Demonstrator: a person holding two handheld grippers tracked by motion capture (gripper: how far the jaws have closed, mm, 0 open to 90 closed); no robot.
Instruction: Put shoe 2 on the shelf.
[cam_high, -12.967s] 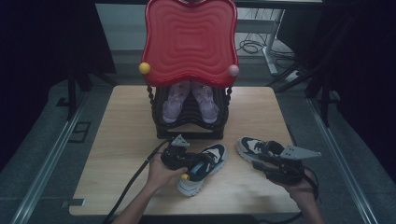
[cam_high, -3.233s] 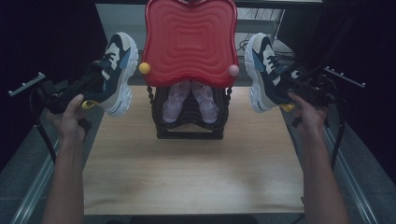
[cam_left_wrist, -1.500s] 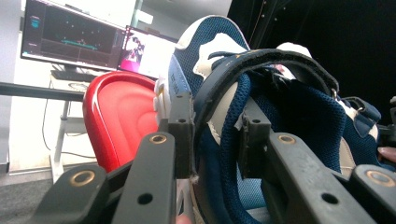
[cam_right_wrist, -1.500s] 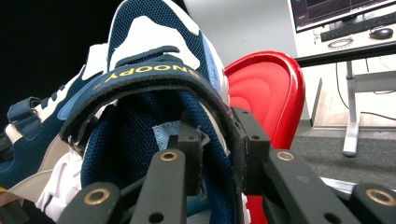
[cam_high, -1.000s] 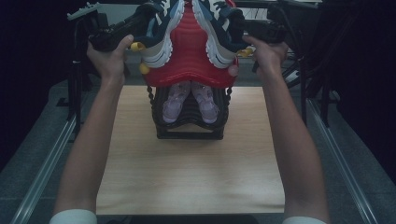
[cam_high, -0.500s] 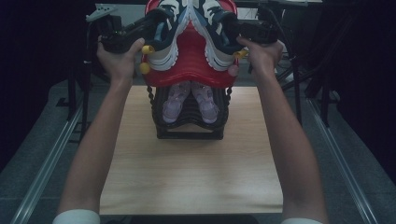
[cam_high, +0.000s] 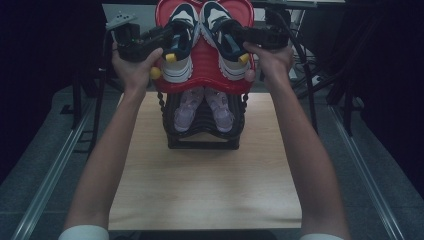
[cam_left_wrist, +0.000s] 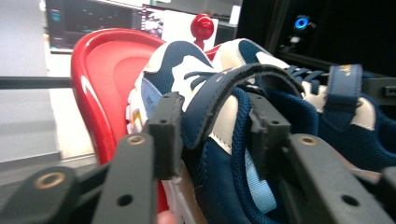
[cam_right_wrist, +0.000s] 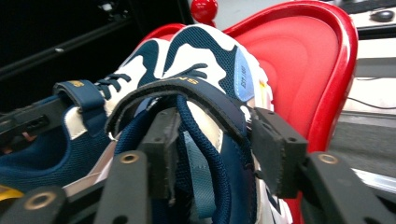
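Navy mesh sneakers (cam_high: 181, 40) are sitting light and soft on the red tray (cam_high: 202, 75). I'm loosening both grippers, left gripper (cam_left_wrist: 212, 135) and right gripper (cam_right_wrist: 212, 149); their jaws have just been opening, each straddling a collar under the strap, the best hold.

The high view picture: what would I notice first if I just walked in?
Probably the bright red wavy tray on top of the black rack at the far end of the table, with two navy and white sneakers lying side by side on it, the left sneaker and the right sneaker. The left gripper and the right gripper reach in at the shoes from either side. Lower in the rack sits a pair of pale purple shoes.
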